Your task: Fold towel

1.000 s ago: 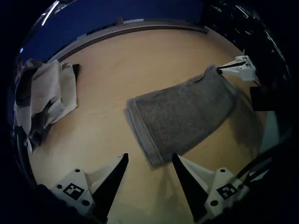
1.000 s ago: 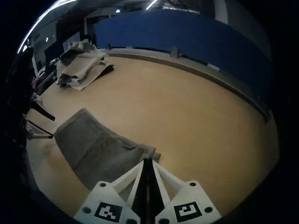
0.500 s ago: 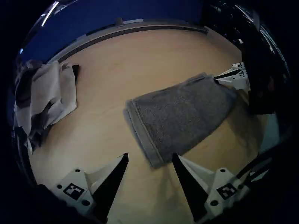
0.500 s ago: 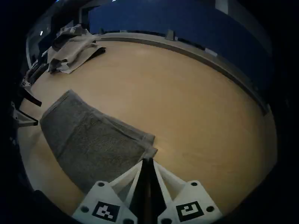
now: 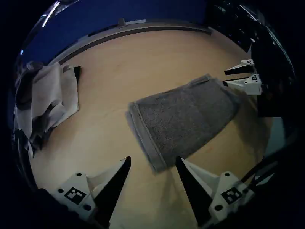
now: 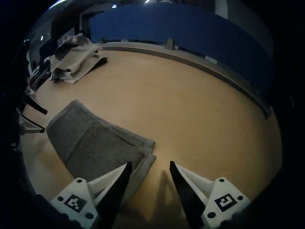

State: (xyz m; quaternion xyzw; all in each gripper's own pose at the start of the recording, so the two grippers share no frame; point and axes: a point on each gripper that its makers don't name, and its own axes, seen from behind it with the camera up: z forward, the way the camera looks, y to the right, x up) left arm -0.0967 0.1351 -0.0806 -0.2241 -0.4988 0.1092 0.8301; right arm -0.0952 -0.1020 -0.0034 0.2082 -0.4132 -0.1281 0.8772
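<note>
A grey towel point(image 5: 187, 118) lies folded and flat on the wooden table point(image 5: 145, 61). In the left gripper view its near corner rests just beyond my left gripper point(image 5: 152, 168), which stands open and holds nothing. At the towel's far right end my right gripper point(image 5: 225, 77) is open, beside the cloth. In the right gripper view the towel point(image 6: 95, 147) spreads out to the left, and the right gripper point(image 6: 149, 166) is open just past its layered edge, not touching it. At the left edge, by the towel's far corner, sits the left gripper point(image 6: 44, 122).
A heap of pale and dark cloths point(image 5: 49, 99) lies at the table's left side, also seen far back as a cloth pile point(image 6: 74, 57). A blue partition point(image 6: 183, 26) runs along the table's far edge. Bare wood point(image 6: 198, 114) stretches to the right of the towel.
The right gripper has opened and let go of the towel's corner. The lifted end came down and the towel now lies flat. The left gripper has stayed where it was.
</note>
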